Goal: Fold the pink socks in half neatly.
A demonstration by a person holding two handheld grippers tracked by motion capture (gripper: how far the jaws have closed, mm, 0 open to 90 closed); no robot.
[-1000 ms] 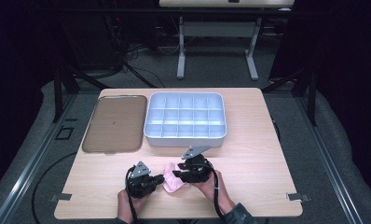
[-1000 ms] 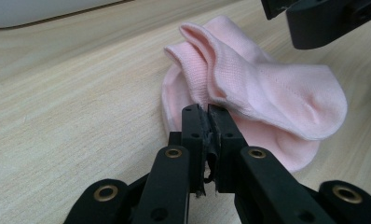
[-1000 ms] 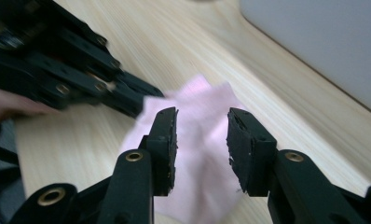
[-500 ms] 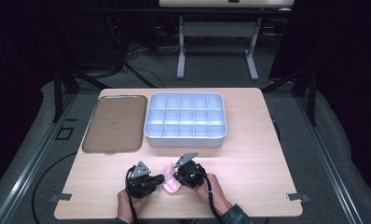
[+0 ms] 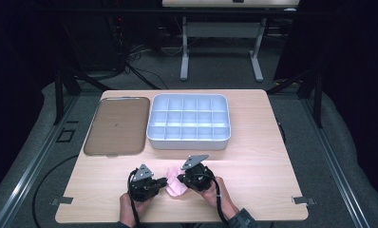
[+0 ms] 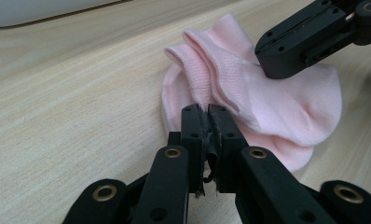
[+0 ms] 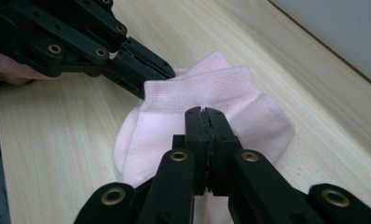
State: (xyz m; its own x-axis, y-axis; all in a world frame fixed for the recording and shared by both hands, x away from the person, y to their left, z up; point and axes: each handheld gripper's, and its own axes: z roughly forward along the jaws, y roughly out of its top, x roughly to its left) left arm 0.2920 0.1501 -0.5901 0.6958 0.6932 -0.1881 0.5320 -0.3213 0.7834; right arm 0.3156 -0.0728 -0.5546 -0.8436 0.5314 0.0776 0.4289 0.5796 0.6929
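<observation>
A pink sock (image 5: 175,183) lies on the table (image 5: 253,156), near the front edge where the person sits. It is folded over, so two soft layers lie one on top of the other. The left gripper (image 5: 164,181) comes at the sock from one side, and its jaws are pressed together on the sock's edge. In the left gripper view, the left gripper (image 6: 207,112) has its tips closed tight, pinching the thin rim of the sock (image 6: 267,102). The right gripper (image 5: 179,179) comes from the other side. Its jaws have just been closing, and now they are together on the sock too. In the right gripper view, the right gripper (image 7: 205,114) has its tips shut on the top layer, just below the ribbed cuff of the sock (image 7: 174,121). The left gripper (image 7: 167,72) shows there as well, touching the cuff at the far edge. In the left gripper view, the right gripper (image 6: 267,63) presses on the top of the sock. Each hand (image 5: 130,209) holds its gripper low over the table. Farther back sits a white box (image 5: 189,121) with many little squares inside. Just beside it, on its left, lies a brown tray (image 5: 116,126). Both are well apart from the sock.
</observation>
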